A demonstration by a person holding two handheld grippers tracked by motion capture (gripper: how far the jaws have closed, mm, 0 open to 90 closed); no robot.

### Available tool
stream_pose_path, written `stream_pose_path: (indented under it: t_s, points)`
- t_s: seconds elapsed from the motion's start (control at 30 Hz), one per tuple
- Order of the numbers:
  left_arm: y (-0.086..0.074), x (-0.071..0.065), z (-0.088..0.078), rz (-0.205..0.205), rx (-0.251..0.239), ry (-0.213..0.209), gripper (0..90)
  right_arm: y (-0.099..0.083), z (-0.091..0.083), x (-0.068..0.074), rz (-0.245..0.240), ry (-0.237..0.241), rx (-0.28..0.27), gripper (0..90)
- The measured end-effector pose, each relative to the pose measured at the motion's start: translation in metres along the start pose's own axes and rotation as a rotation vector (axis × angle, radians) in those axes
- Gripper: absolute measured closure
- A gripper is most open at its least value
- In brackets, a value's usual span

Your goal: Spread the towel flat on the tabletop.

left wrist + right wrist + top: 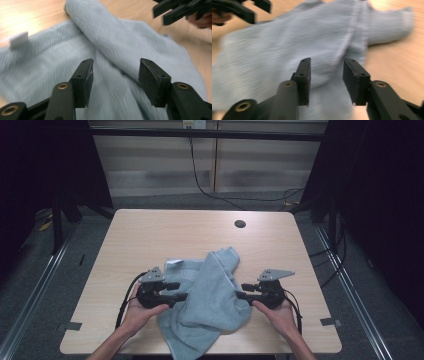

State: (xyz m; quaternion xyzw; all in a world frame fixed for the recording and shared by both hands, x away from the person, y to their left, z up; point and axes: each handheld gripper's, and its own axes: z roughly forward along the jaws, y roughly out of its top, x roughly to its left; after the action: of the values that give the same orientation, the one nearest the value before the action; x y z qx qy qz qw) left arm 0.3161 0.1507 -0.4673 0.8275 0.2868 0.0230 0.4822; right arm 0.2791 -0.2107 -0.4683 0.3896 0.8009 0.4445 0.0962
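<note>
A light blue towel (210, 295) lies crumpled on the wooden table (150, 235), one folded part running from its far end toward the near edge, where a corner hangs over. A white label (174, 262) shows at its far left corner. My left gripper (182, 290) is at the towel's left side, pointing right. In the left gripper view its jaws stand apart, the left gripper (115, 75) open above the towel (120, 45) with nothing pinched. My right gripper (241, 291) is at the towel's right side, pointing left. The right gripper (325, 75) is open too, the towel (287, 45) beyond its pads.
A round cable hole (240, 224) sits near the table's far edge. Bare wood lies to the left, right and far side of the towel. Metal rails and a black cable (200, 180) are on the floor around the table.
</note>
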Motion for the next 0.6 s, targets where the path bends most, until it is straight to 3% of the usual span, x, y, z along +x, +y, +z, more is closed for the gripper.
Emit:
stream_pose_path:
  t_s: [0.07,0.1,0.13,0.17,0.2,0.33,0.4,0.43,0.47,0.5,0.53,0.6]
  points:
    - [0.002,0.002,0.004,-0.009,-0.005,-0.003,40.7,0.0,0.006,-0.007,0.004,-0.018,0.003,60.7]
    - [0.005,0.005,0.016,-0.042,-0.012,-0.017,38.2,0.0,0.019,-0.02,0.021,-0.038,0.032,59.8]
    - [0.005,0.005,0.016,-0.042,-0.012,-0.017,35.8,0.0,0.025,-0.023,0.022,-0.042,0.048,59.8]
    - [0.004,0.005,0.023,-0.036,0.002,-0.002,35.8,0.0,0.025,-0.023,0.022,-0.042,0.048,58.7]
    - [0.001,0.005,0.032,-0.025,0.035,-0.015,31.5,0.002,0.037,-0.029,0.011,-0.051,0.067,55.9]
    - [-0.001,0.002,0.036,-0.013,0.049,-0.01,31.5,0.005,0.053,-0.027,-0.008,-0.039,0.085,46.6]
    - [-0.004,0.004,0.04,-0.029,0.07,-0.013,32.0,0.005,0.058,-0.023,-0.021,-0.012,0.089,44.2]
    - [-0.004,0.004,0.04,-0.029,0.07,-0.013,39.2,0.005,0.061,-0.018,-0.032,-0.009,0.094,43.1]
    - [-0.006,0.005,0.041,-0.028,0.078,-0.021,39.2,0.005,0.061,-0.018,-0.032,-0.009,0.094,43.1]
    - [-0.008,0.005,0.043,-0.023,0.092,-0.049,54.5,0.005,0.065,-0.014,-0.041,-0.005,0.103,45.6]
    - [-0.009,0.003,0.043,-0.003,0.093,-0.051,62.1,0.005,0.065,-0.013,-0.043,-0.005,0.109,50.8]
    - [-0.007,0.001,0.042,0.012,0.089,-0.039,68.3,0.004,0.067,-0.012,-0.051,0.0,0.104,52.1]
